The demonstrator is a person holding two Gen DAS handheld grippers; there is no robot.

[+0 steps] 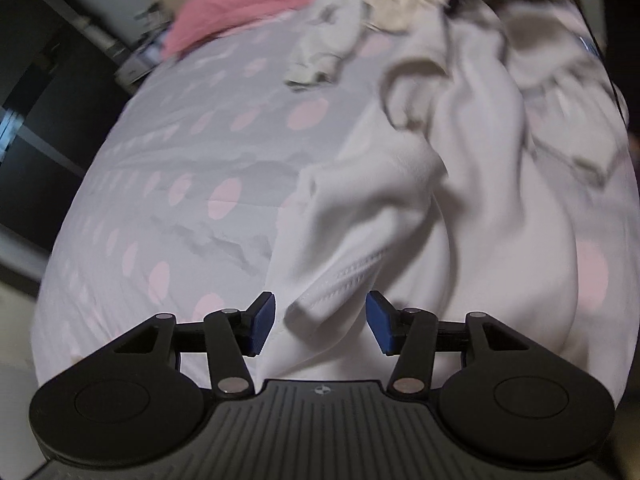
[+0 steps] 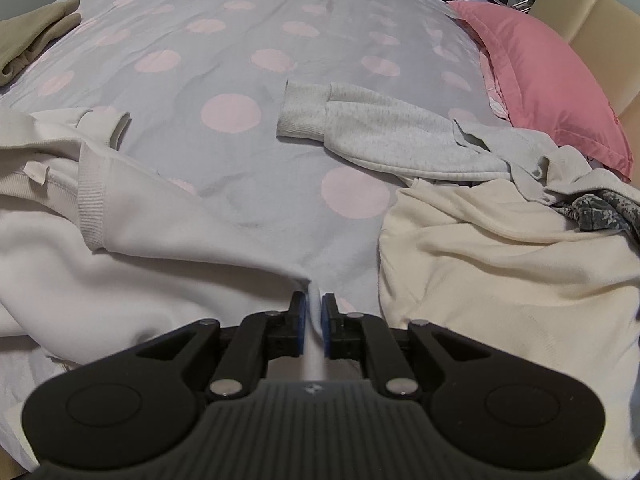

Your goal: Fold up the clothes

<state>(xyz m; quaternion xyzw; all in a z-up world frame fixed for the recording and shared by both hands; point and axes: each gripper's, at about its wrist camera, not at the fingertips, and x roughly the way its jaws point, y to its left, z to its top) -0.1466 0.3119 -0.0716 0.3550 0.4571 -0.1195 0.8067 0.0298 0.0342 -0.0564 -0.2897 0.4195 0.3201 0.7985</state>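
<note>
A white sweatshirt (image 1: 400, 208) lies crumpled on a grey bedspread with pink dots (image 1: 200, 152). In the left wrist view my left gripper (image 1: 320, 322) is open, its blue pads either side of a ribbed hem fold of the sweatshirt without closing on it. In the right wrist view my right gripper (image 2: 314, 326) is shut on a pinched edge of the same white sweatshirt (image 2: 100, 264), which spreads to the left with its ribbed cuff showing.
A grey sweatshirt (image 2: 384, 136), a cream garment (image 2: 500, 264) and a camouflage piece (image 2: 600, 208) lie to the right. A pink pillow (image 2: 548, 80) sits by the headboard. An olive garment (image 2: 28, 40) lies at the far left. Dark furniture stands beyond the bed's left edge (image 1: 48, 120).
</note>
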